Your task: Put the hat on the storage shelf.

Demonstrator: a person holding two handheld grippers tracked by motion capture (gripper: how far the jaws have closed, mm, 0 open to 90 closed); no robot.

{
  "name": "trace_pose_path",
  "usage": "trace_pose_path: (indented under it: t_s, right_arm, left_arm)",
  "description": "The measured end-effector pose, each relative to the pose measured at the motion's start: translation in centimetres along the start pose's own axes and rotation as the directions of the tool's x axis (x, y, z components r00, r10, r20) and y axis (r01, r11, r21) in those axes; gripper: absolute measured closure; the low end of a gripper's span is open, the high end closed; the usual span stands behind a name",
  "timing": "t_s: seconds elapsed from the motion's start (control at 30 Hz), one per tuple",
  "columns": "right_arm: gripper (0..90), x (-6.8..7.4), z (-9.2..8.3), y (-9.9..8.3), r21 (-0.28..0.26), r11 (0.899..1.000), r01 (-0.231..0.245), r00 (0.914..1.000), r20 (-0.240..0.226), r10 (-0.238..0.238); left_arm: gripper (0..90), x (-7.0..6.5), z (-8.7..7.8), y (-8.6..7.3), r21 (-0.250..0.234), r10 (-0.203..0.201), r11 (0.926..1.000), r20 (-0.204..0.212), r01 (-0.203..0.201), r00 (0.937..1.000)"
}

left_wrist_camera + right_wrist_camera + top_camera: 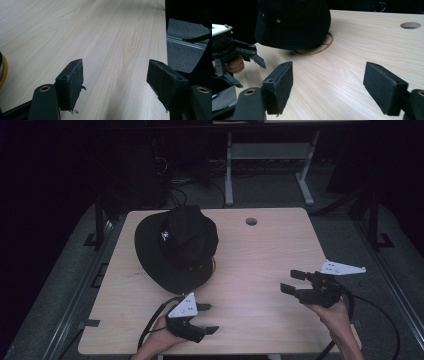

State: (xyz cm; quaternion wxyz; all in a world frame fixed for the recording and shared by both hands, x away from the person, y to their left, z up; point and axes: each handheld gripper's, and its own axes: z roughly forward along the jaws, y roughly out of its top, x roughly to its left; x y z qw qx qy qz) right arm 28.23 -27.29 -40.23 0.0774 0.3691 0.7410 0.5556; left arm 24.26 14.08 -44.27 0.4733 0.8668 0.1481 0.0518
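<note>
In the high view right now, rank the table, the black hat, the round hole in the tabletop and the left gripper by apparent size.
1. Table, by far the largest.
2. Black hat.
3. Left gripper, though it sits nearer the camera than the hat, which enlarges it somewhat.
4. Round hole, the smallest.

A black hat (177, 245) with a small white mark, possibly a logo, sits on the pale woodgrain table (260, 255).
</note>
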Motion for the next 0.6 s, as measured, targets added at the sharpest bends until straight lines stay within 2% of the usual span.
trace_pose_path:
  t_s: [0.3,0.6]
  right_arm:
    - [22.7,0.2,-0.8,-1.9,0.025,1.0,-0.011,0.9999,0.009,0.01]
    - [21.0,1.1,-1.2,-5.0,0.039,0.999,-0.02,0.9998,0.006,0.02]
  left_arm:
    - [29.0,-0.1,0.0,0.0,-0.001,-0.001,1.0,0.001,0.001,1.0]
    - [29.0,-0.2,0.3,0.1,-0.003,0.002,1.0,0.009,-0.002,1.0]
